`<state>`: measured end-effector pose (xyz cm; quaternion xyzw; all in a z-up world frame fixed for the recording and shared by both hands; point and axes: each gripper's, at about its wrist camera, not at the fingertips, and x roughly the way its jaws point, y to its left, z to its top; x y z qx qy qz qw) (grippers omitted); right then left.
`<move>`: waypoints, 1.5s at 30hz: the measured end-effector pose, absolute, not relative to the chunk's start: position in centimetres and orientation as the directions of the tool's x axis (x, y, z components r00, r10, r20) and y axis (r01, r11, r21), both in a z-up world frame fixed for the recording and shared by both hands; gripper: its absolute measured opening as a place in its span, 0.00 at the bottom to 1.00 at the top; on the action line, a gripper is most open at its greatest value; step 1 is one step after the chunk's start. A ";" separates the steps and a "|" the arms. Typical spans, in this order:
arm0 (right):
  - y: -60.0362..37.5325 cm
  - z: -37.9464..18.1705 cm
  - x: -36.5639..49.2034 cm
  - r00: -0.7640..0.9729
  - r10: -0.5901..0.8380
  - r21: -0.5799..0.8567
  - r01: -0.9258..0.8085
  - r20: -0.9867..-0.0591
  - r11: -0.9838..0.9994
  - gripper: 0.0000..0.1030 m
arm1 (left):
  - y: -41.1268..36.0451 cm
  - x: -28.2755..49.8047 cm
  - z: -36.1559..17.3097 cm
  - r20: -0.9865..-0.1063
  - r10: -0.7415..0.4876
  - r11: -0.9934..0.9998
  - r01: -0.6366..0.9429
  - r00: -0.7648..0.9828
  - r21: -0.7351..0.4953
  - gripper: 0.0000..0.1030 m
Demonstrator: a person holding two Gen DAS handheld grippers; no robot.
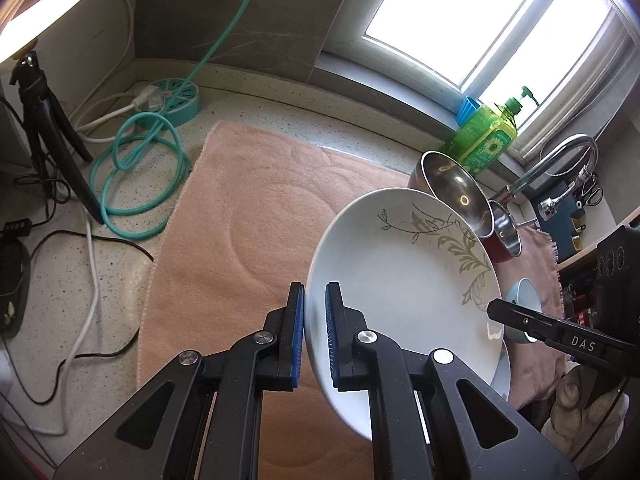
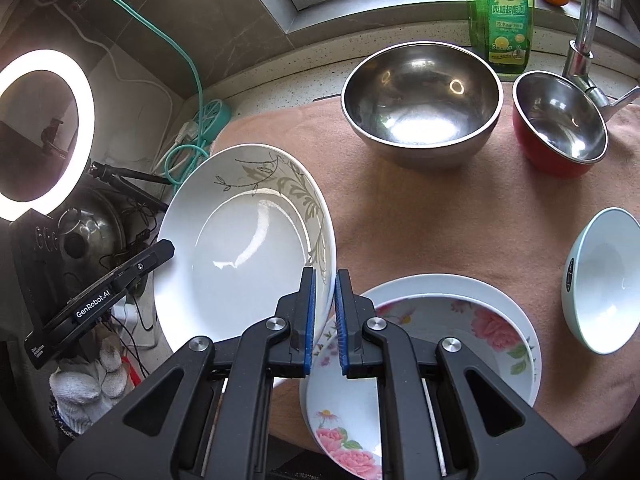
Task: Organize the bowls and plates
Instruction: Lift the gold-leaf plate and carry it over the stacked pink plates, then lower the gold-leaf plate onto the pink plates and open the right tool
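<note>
1. Your leaf-patterned plate (image 2: 248,240) looks like glossy glazed ceramic, smooth
2. Both steel bowls (image 2: 422,100) are polished, mirror-bright metal
3. The peach towel (image 1: 248,200) under them is matt, fuzzy cloth
4. Your gripper fingers (image 1: 298,336) look like matt black plastic with ribbed blue pads

White plate (image 2: 248,248), grey-beige leaf scroll on rim. Plate (image 2: 400,360) with pink flowers, green leaves, on plain white plate (image 2: 460,284). Red-sided steel bowl (image 2: 560,124). Pale teal bowl (image 2: 600,280), white inside. Peach towel (image 1: 248,220). Green bottle (image 2: 502,12), sunflower label.
</note>
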<state>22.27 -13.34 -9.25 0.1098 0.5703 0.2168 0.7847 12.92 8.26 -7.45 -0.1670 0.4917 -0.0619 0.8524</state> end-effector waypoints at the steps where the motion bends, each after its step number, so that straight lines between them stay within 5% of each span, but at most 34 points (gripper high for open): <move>1: -13.9 -9.3 21.9 0.253 0.465 0.418 -0.217 -0.849 0.882 0.09 | 7.7 12.5 -7.4 -0.817 -0.269 0.936 -0.059 0.509 -0.346 0.08; 45: -26.0 -13.0 16.2 0.184 0.400 0.365 -0.198 -0.898 0.910 0.09 | -4.5 5.8 -11.1 -0.857 -0.286 0.931 -0.086 0.428 -0.354 0.08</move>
